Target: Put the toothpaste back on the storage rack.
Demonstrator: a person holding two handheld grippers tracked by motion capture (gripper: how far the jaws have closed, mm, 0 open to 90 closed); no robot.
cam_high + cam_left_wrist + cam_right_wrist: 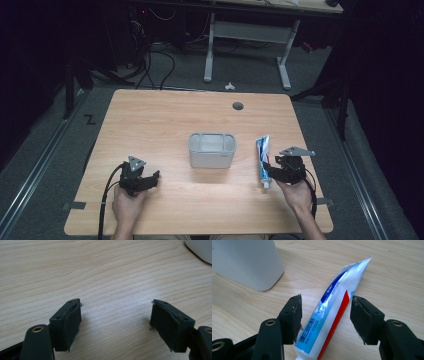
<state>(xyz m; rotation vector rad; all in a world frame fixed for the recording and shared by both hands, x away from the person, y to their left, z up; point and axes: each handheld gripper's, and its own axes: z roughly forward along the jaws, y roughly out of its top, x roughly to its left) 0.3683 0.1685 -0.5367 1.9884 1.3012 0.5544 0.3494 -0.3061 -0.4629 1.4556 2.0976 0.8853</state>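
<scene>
A blue, white and red toothpaste tube lies flat on the wooden table, right of a grey-white rectangular bin. My right gripper straddles the tube near its cap end. Its jaws stand open on either side, with small gaps to the tube. The bin's corner rises at the upper left of the right gripper view. My left gripper rests low at the front left of the table, open, with only bare wood between its jaws.
A small round grommet hole sits near the table's far edge. The bin's rounded corner peeks in at the top right of the left gripper view. Beyond the table stand a desk frame and floor cables.
</scene>
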